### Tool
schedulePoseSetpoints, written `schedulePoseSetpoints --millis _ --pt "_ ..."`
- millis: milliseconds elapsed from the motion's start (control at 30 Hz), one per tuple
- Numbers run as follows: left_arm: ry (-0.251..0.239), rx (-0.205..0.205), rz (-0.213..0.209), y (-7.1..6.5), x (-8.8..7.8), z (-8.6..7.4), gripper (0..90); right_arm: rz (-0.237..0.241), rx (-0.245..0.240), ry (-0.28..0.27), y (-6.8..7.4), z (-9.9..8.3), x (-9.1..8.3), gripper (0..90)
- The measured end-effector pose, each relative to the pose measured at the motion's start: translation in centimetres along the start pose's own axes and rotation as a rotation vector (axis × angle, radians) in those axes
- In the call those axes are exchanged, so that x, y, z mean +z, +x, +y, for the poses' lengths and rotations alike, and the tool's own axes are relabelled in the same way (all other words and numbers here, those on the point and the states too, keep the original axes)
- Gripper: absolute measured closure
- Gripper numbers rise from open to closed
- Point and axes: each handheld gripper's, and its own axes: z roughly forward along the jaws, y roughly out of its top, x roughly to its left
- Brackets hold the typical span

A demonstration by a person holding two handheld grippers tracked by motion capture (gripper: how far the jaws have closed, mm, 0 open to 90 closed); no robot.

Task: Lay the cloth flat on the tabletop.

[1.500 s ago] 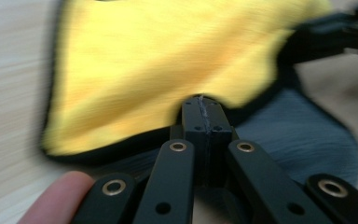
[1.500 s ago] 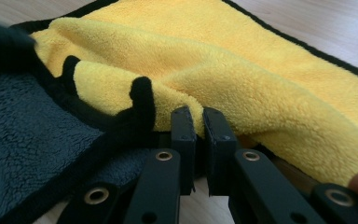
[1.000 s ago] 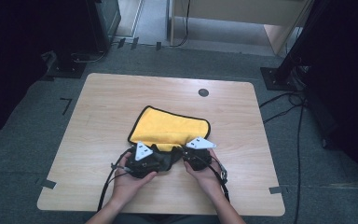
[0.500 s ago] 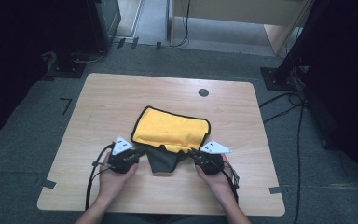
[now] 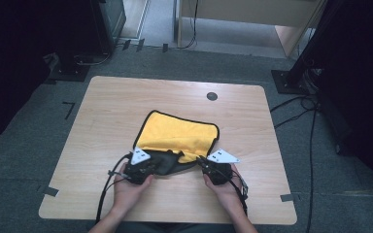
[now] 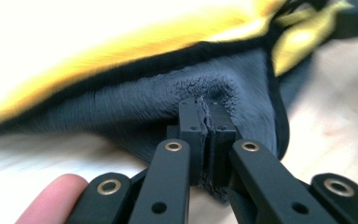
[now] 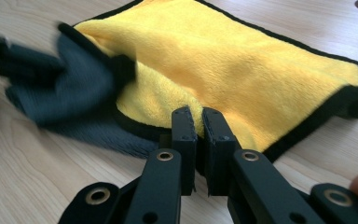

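1. Pale wooden table [image 5: 126, 111] on grey carpet carries a yellow plush cloth with black edging and dark grey underside [image 5: 177, 136] near its middle.
2. Left gripper [image 5: 148, 167], whose jaws have just been closing, pinches the cloth's grey near-left corner.
3. Right gripper [image 5: 205, 165] pinches the cloth's near-right edge.

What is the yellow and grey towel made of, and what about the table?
The towel looks like soft plush microfibre: fuzzy, matte pile, yellow on one face, dark grey on the other, with a black stitched edge. The table looks like light wood or wood laminate: smooth, with pale grain lines.
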Motion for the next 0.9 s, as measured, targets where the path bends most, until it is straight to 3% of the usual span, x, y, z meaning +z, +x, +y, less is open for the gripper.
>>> schedulePoseSetpoints --millis 33,67,100,133,167,200,233,300,333,367,467,500,567,633,667,700,733,767,800,900 --pt "0.000 0.000 0.000 0.0 0.0 0.0 89.1 -0.002 -0.007 0.000 -0.1 -0.1 -0.1 85.1" --pt "-0.015 -0.033 0.015 1.2 -0.6 0.0 89.1 -0.002 -0.007 0.000 -0.1 -0.1 -0.1 85.1" --pt "-0.033 -0.052 0.067 2.8 -1.4 0.0 89.3 0.013 -0.026 0.004 0.0 -0.1 -0.5 85.2" --pt "-0.033 -0.052 0.067 2.8 -1.4 0.0 89.3 0.025 -0.039 0.008 0.2 -0.2 -0.7 85.3" --pt "-0.036 -0.082 0.064 3.7 -1.9 0.0 89.3 0.025 -0.039 0.008 0.2 -0.2 -0.7 85.3" --pt "-0.029 -0.111 0.057 4.6 -2.2 0.0 89.3 0.055 -0.047 0.016 0.4 -0.3 -0.9 85.4" --pt "-0.025 -0.126 0.066 5.3 -2.5 -0.1 89.3 0.090 -0.060 0.026 0.8 -0.3 -1.1 85.4" --pt "0.000 -0.149 0.072 6.5 -2.9 -0.2 89.3 0.218 -0.126 0.065 2.3 -0.6 -1.3 85.2" --pt "0.006 -0.157 0.090 7.3 -3.1 -0.3 89.2 0.309 -0.262 0.122 4.5 -1.0 -1.3 82.8" --pt "0.006 -0.157 0.090 7.3 -3.1 -0.3 89.2 0.342 -0.278 0.130 4.9 -1.1 -1.2 79.7" --pt "-0.001 -0.161 0.178 8.5 -3.7 -0.4 89.2 0.371 -0.238 0.097 5.0 -0.7 -1.1 73.4" --pt "-0.002 -0.167 0.205 9.1 -4.0 -0.5 89.2 0.371 -0.197 0.066 4.5 -0.4 -1.2 71.1" --pt "0.001 -0.185 0.227 10.1 -4.3 -0.7 89.1 0.302 -0.099 -0.003 2.5 0.5 -1.2 66.9" --pt "0.001 -0.203 0.239 10.8 -4.4 -0.8 88.9 0.168 -0.028 -0.031 0.6 1.4 -0.7 63.0" --pt "0.001 -0.213 0.243 11.2 -4.5 -0.9 88.6 0.013 0.048 -0.013 -1.3 2.3 0.6 59.2" --pt "0.000 -0.217 0.245 11.3 -4.4 -0.9 88.6 0.013 0.048 -0.013 -1.3 2.3 0.6 59.2" --pt "0.003 -0.212 0.250 11.2 -4.4 -0.9 88.3 -0.086 0.107 0.028 -3.1 2.9 2.6 58.5" --pt "0.003 -0.212 0.250 11.2 -4.4 -0.9 88.1 -0.123 0.121 0.047 -3.7 3.0 3.5 58.1" --pt "0.002 -0.203 0.258 11.0 -4.4 -1.0 88.1 -0.123 0.121 0.047 -3.7 3.0 3.5 58.1" --pt "0.003 -0.193 0.266 10.9 -4.4 -1.1 87.0 -0.240 0.147 0.133 -5.6 2.4 7.3 57.8"
